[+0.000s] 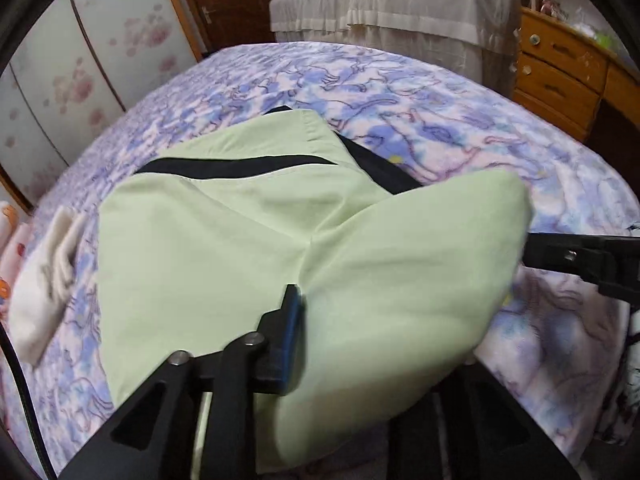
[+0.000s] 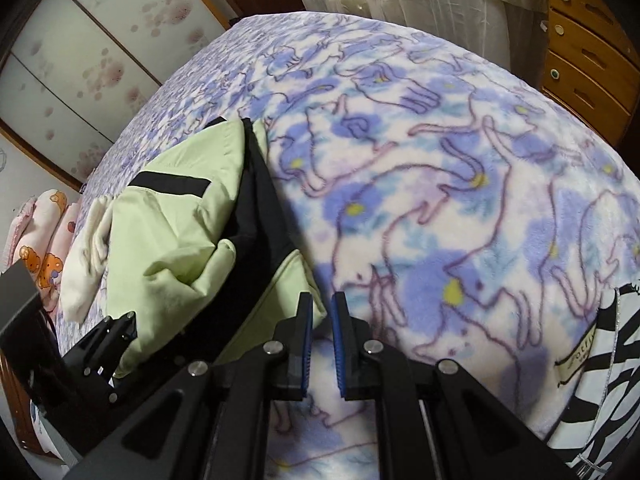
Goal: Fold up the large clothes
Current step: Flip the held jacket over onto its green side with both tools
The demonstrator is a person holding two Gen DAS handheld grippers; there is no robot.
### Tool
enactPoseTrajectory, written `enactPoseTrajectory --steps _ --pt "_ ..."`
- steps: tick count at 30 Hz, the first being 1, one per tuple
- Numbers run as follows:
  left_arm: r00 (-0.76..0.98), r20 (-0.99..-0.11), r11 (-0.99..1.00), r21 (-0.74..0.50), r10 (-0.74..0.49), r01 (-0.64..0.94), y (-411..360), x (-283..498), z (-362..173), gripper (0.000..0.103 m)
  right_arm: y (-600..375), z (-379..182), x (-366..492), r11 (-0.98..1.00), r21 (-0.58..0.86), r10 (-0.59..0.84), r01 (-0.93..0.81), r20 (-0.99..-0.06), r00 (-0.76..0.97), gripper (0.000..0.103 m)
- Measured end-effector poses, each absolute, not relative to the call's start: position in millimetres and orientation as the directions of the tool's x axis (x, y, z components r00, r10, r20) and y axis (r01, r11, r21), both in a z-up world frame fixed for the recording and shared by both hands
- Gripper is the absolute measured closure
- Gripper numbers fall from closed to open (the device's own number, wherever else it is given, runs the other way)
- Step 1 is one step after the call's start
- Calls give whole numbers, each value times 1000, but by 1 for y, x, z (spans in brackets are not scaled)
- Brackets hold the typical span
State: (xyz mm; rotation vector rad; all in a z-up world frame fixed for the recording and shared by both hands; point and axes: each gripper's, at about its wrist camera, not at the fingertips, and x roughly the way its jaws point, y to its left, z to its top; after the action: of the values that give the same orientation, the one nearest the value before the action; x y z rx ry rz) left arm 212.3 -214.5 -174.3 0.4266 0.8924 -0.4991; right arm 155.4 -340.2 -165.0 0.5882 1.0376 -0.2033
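Right view alone: right claw [image 2: 320, 316] clenched, empty; left claw [image 2: 124, 326] under green garment [image 1: 224, 248], unreadable.

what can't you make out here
Left wrist view: the green garment covers one finger of the left gripper, so its grip is unclear.
Right wrist view: the zebra-striped item is cut off by the frame edge; its label too blurred to read.
Right wrist view: the green garment hides part of the white cloth.

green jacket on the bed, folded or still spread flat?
Partly folded. The green jacket lies doubled over itself on the blanket, one puffy section lifted over the rest, not yet a neat stack.
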Motion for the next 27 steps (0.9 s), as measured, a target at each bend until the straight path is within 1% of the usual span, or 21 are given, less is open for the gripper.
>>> enactPoseTrajectory --steps 2,4,7,9,10,11,13,16,19,21,23,27 --pt "492 -825 800 85 -277 594 -209 208 -169 37 -339 -162 155 834 362 111 417 -850 515 93" --pt "487 -813 796 49 -319 603 -201 201 -163 30 -338 -159 154 836 365 114 409 -845 522 93" --pt "450 -816 782 -4 -363 623 -190 192 -155 30 -335 -155 152 838 375 123 396 -837 533 93" --pt "433 -820 792 -40 -374 609 -177 186 -151 30 -334 -152 153 841 379 128 386 -833 539 92" --pt "432 -818 802 -59 -380 595 -169 185 -146 30 -334 -149 152 843 382 131 379 -829 544 87" --pt "433 -816 813 -76 -383 578 -161 185 -142 30 -335 -146 152 843 389 137 370 -822 553 79" --pt "428 -813 843 -135 -394 521 -135 186 -137 30 -336 -141 151 841 410 153 353 -806 572 70" --pt "429 -815 886 -205 -389 415 -93 195 -136 30 -335 -132 151 845 449 203 290 -772 602 69" --pt "440 -827 924 -223 -349 312 -54 208 -143 30 -328 -127 159 863 453 241 224 -759 605 69" --pt "438 -838 940 -239 -327 245 -31 216 -150 30 -320 -131 170 874 449 274 186 -771 574 69" --pt "431 -839 942 -279 -333 186 -10 223 -158 30 -313 -140 182 879 447 301 165 -788 536 69" --pt "410 -838 932 -339 -361 128 12 233 -170 30 -304 -163 206 886 436 330 159 -833 444 69"
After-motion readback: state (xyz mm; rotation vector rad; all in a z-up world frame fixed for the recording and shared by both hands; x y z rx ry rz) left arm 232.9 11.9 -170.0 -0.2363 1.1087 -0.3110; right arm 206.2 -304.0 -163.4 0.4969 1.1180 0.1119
